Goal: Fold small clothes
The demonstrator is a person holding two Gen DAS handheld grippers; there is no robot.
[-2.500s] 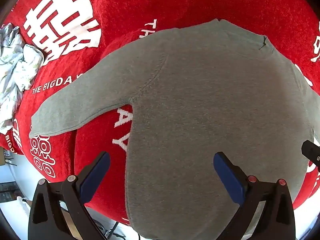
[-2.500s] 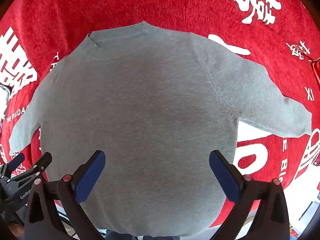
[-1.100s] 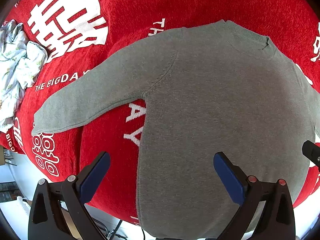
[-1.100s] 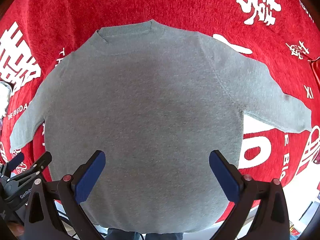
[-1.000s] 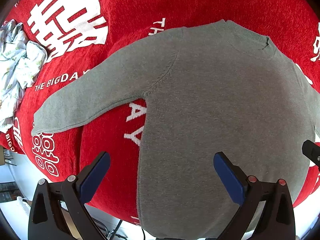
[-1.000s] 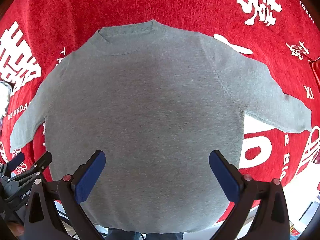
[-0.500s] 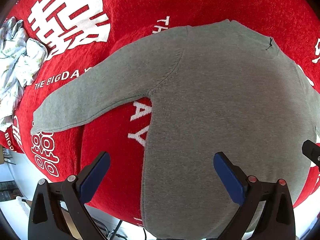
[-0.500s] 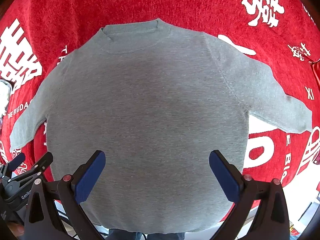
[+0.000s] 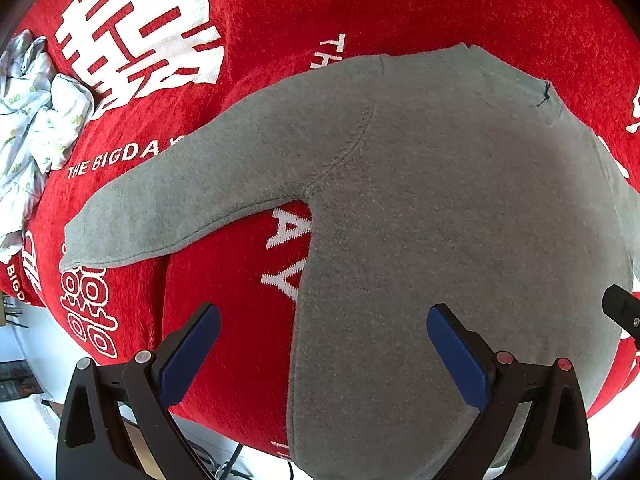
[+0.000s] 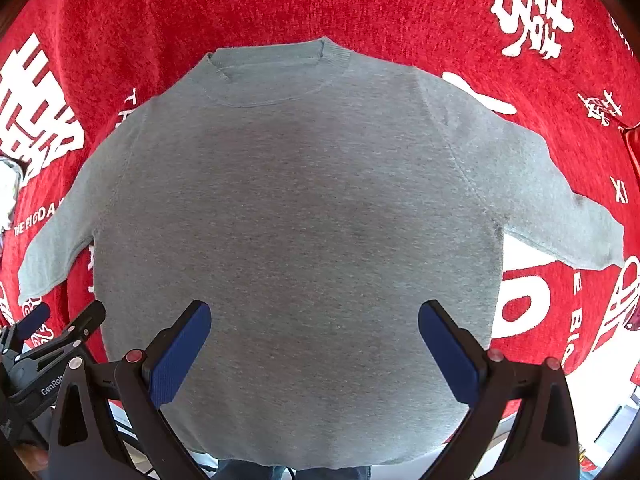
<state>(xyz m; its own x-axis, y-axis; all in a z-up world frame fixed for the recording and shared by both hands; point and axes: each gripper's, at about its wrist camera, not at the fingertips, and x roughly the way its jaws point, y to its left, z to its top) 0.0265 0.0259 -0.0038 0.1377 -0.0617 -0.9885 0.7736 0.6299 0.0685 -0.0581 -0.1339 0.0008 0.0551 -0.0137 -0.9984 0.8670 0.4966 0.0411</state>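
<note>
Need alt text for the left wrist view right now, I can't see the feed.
A grey sweater lies flat on a red printed cloth, one sleeve spread out. The left gripper hangs above its side edge, jaws open. Crumpled white clothing sits far left.

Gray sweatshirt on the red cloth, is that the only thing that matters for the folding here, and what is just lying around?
Part of the job:
gray sweatshirt, spread flat with both sleeves out
left tongs, open
right tongs, open

Just lying about:
crumpled white patterned garment, off to the left
red cloth with white lettering, the surface underneath
</note>
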